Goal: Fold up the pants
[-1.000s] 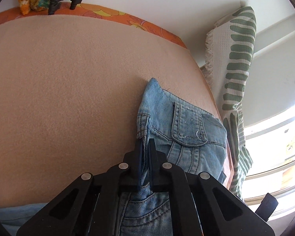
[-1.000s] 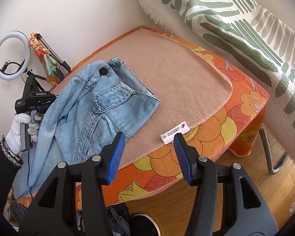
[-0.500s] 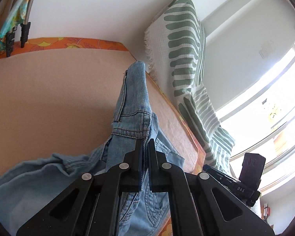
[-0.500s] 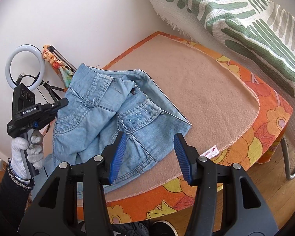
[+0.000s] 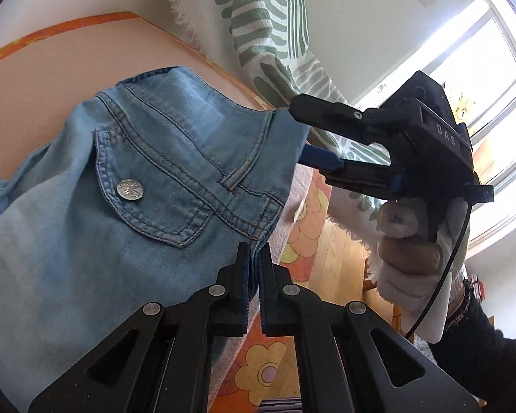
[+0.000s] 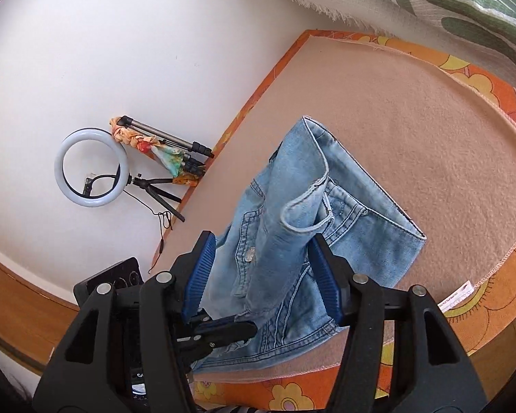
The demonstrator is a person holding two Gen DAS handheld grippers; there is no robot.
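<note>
Pants, light blue jeans, lie bunched on tan blanket over orange flowery table cover. Left gripper pinched tight on waistband edge, lifting it. Right gripper opening, blue pads either side of raised fold, not pressing it. Gloved hand holds right gripper's handle. Pant legs cut off at picture edge. Ring light on small tripod stands by white wall. Green leafy cloth hangs behind table.

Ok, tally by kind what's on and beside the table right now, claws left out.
Jeans: 1
Peach blanket: 1
Ring light: 1
Folded tripod: 1
Green-patterned throw: 1
Total: 5
</note>
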